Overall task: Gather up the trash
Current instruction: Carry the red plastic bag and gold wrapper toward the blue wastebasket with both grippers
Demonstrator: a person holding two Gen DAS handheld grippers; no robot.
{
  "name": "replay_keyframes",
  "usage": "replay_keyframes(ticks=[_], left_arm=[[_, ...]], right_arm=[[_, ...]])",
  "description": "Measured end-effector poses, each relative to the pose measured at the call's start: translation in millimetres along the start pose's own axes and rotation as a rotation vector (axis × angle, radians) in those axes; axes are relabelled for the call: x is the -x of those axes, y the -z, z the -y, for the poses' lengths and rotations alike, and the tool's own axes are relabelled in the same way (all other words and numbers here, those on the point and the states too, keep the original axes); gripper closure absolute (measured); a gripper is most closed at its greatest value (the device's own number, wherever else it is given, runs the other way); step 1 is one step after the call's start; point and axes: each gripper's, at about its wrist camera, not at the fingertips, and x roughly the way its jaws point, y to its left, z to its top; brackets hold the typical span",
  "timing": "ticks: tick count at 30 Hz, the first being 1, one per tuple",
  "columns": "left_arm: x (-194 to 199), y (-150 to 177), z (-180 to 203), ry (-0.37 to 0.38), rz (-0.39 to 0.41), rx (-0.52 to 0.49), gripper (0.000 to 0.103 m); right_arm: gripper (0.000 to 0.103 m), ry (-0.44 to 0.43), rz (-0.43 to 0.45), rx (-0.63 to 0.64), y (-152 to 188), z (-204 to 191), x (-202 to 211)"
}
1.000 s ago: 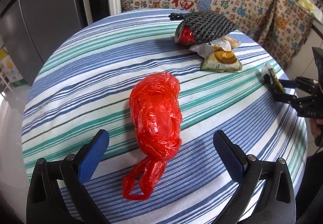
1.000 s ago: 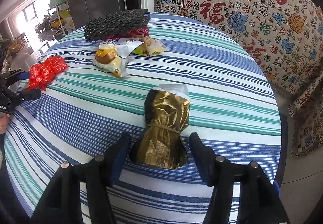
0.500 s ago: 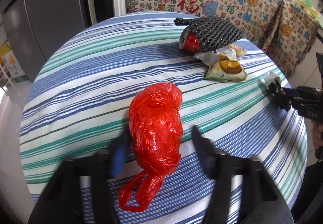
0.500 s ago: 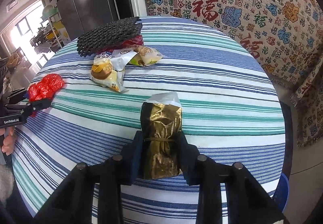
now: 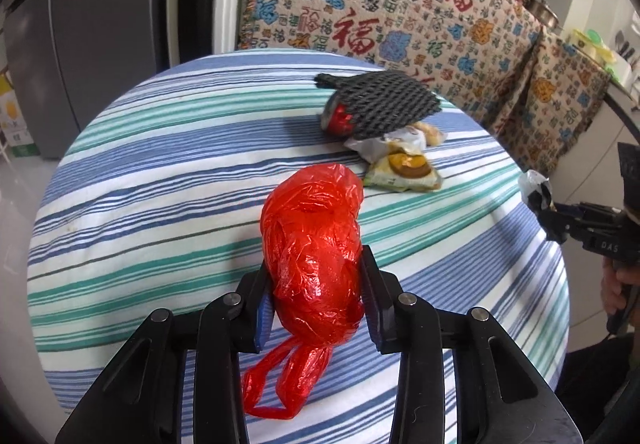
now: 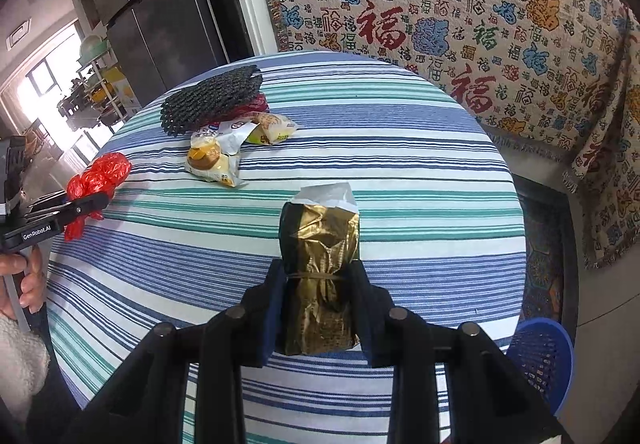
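Striped blue, green and white cloth covers the round worktop (image 6: 400, 148). Nearest in the left wrist view, the left gripper (image 5: 316, 300) has its jaws closing, pads pressed on both sides of a crumpled red plastic bag (image 5: 316, 244) (its handles trail toward the camera). In the right wrist view, the right gripper (image 6: 320, 304) clamps a gold foil packet (image 6: 320, 264) bound by a thin band at its waist. Farther across the cloth lie snack wrappers (image 6: 224, 148), with a black foam net (image 6: 208, 100) over a red can (image 5: 340, 116) behind them. Beyond hangs a patterned cloth (image 6: 460, 16). A blue basket (image 6: 540, 360) stands beside the worktop.
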Motion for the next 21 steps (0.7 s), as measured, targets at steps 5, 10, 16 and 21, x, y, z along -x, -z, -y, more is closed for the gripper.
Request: replay_keyframes(ticks=[5,10,16,21], left_arm=[[-3,-1,29,0.025,-0.006,-0.043,0.066],[-4,-3,61,0.054,-0.005,-0.078,0.066],[-5,-5,109,0.085,-0.013,-0.146,0.066],[-13,0,151,0.122,-0.036,-0.193,0.066]], right_arm=[[0.071,0.015,0.016,-0.019,8,13,15],[0.071,0.029,0.038,-0.039,17,27,32],[0.071,0.052,0.063,-0.081,30,56,54],[0.071,0.074,0.082,-0.121,43,80,73]])
